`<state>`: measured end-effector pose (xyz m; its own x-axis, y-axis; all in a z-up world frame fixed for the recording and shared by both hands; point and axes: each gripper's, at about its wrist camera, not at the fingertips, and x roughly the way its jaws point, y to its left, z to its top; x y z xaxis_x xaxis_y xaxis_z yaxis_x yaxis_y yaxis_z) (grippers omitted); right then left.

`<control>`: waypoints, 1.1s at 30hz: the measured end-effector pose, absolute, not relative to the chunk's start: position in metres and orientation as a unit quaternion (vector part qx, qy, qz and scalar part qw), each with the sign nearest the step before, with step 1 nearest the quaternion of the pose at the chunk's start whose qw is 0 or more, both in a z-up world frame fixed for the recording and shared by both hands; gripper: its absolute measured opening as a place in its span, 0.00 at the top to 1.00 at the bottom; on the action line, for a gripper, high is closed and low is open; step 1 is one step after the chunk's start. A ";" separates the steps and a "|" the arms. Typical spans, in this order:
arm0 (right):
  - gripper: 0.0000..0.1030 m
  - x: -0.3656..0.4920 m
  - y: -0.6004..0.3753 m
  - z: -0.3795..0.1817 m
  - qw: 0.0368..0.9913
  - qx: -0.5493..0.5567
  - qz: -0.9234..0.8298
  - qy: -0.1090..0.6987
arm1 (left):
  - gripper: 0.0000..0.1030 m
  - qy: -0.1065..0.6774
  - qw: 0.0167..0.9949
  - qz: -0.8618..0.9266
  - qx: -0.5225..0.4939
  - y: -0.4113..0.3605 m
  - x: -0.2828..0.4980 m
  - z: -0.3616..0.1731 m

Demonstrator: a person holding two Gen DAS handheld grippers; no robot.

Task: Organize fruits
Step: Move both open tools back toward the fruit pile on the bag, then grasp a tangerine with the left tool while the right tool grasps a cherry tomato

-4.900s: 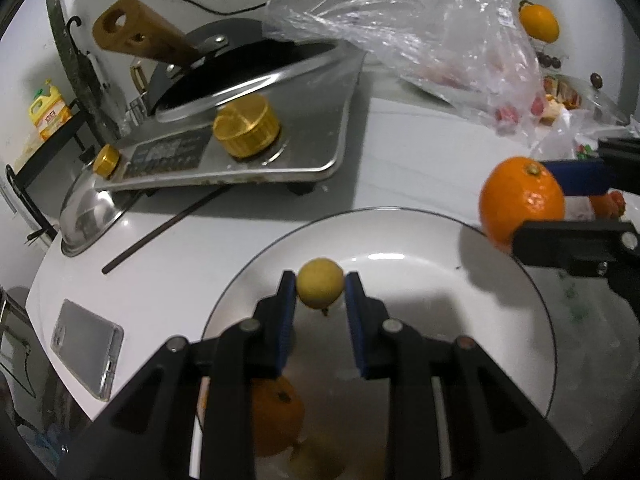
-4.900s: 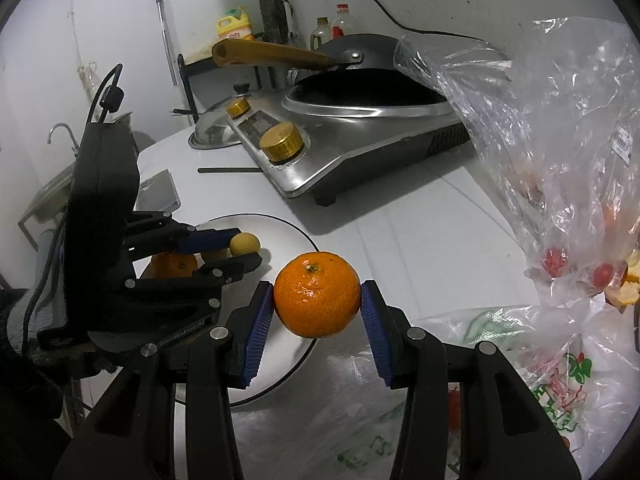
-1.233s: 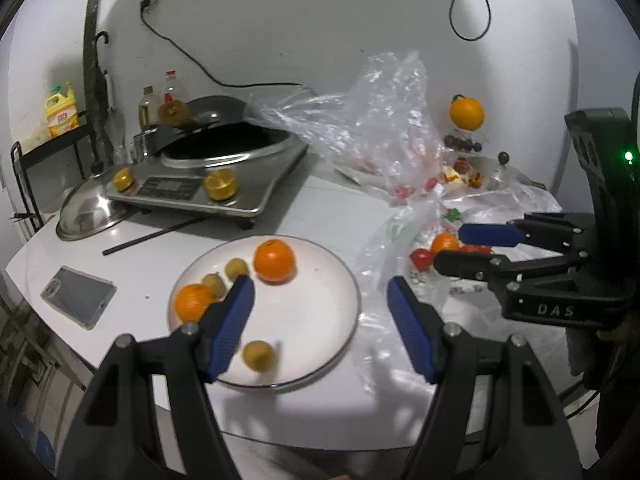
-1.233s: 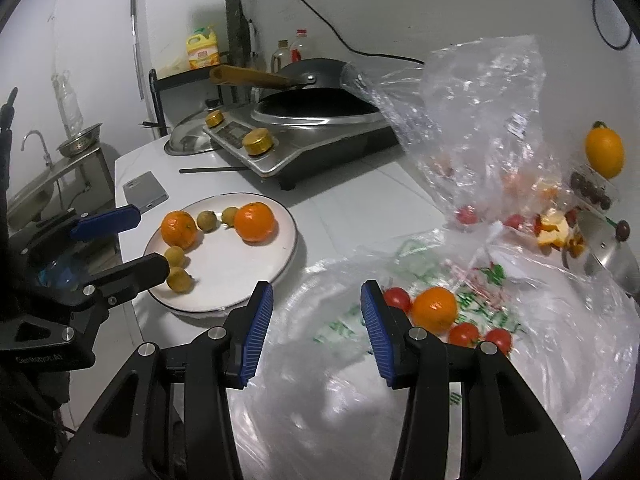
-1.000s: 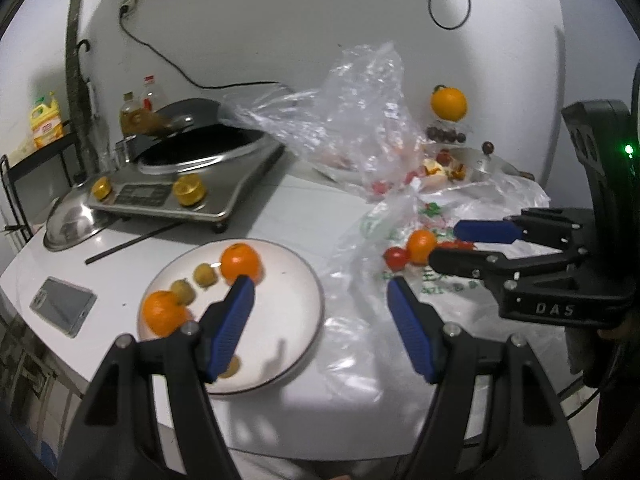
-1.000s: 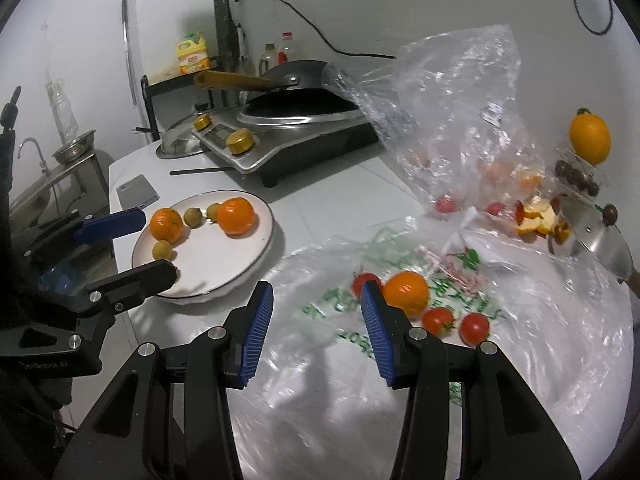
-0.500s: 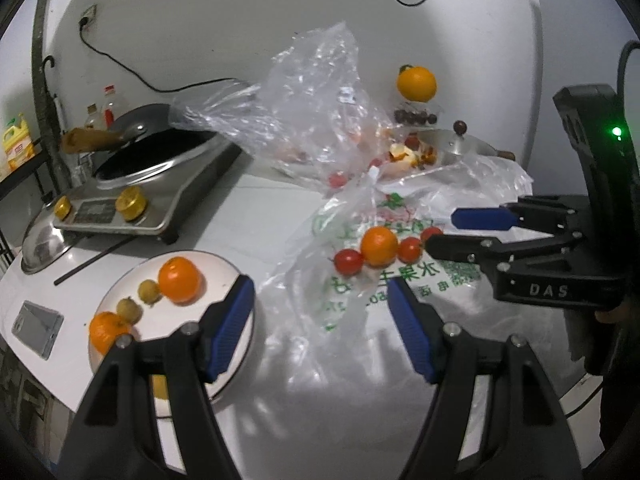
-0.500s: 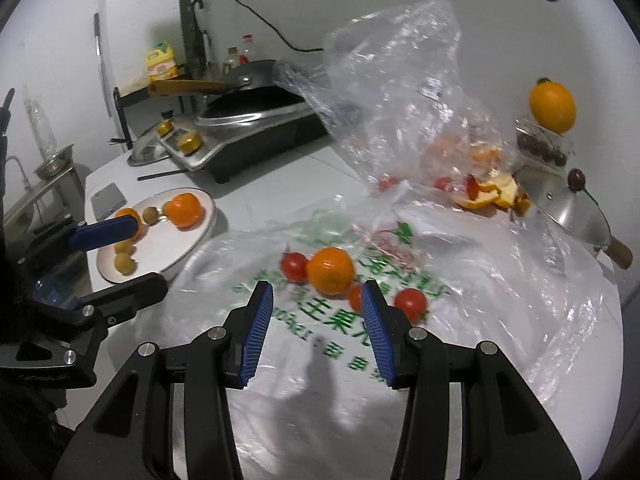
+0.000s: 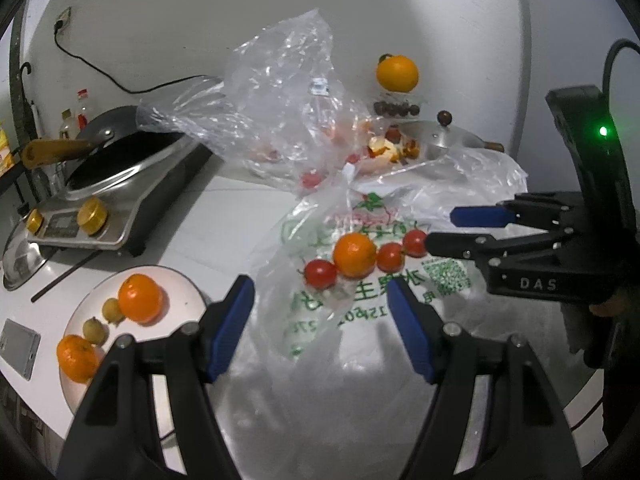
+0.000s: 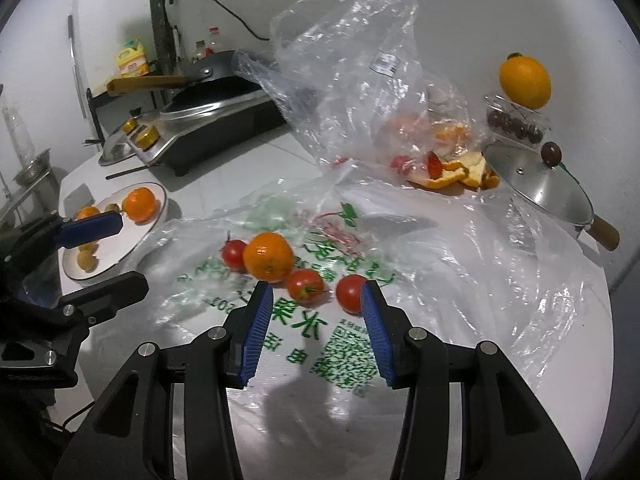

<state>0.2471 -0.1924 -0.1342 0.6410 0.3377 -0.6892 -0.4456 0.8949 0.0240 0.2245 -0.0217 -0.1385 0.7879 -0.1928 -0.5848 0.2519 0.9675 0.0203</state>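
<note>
An orange (image 9: 354, 254) (image 10: 268, 257) and three red tomatoes (image 10: 306, 286) lie on a flat printed plastic bag (image 9: 360, 300). A white plate (image 9: 180, 284) (image 10: 160, 194) at the left holds two oranges (image 9: 140, 298) and small yellow-green fruits (image 9: 95, 330). My left gripper (image 9: 320, 312) is open and empty, above the bag's near edge. My right gripper (image 10: 316, 312) is open and empty, just short of the tomatoes; it also shows in the left wrist view (image 9: 444, 228).
An induction cooker with a wok (image 9: 120, 168) stands at the back left. A crumpled clear bag (image 10: 352, 80) with fruit and peel sits behind. A pot lid (image 10: 536, 184), an orange on a box (image 10: 524, 82), a phone (image 9: 18, 346) and a chopstick (image 9: 64, 276) lie around.
Both grippers have swung right from the plate toward the printed bag. The orange and tomatoes are now closer and more central. Both stay open.
</note>
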 end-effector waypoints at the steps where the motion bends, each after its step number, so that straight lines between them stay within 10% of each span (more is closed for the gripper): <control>1: 0.53 0.248 -0.193 -0.135 0.903 -0.074 0.215 0.365 | 0.32 0.304 0.944 -0.120 0.049 -0.024 0.227 -0.139; 33: 0.59 0.297 -0.212 -0.165 0.885 -0.050 0.217 0.409 | 0.37 0.332 0.926 -0.155 0.095 -0.065 0.295 -0.159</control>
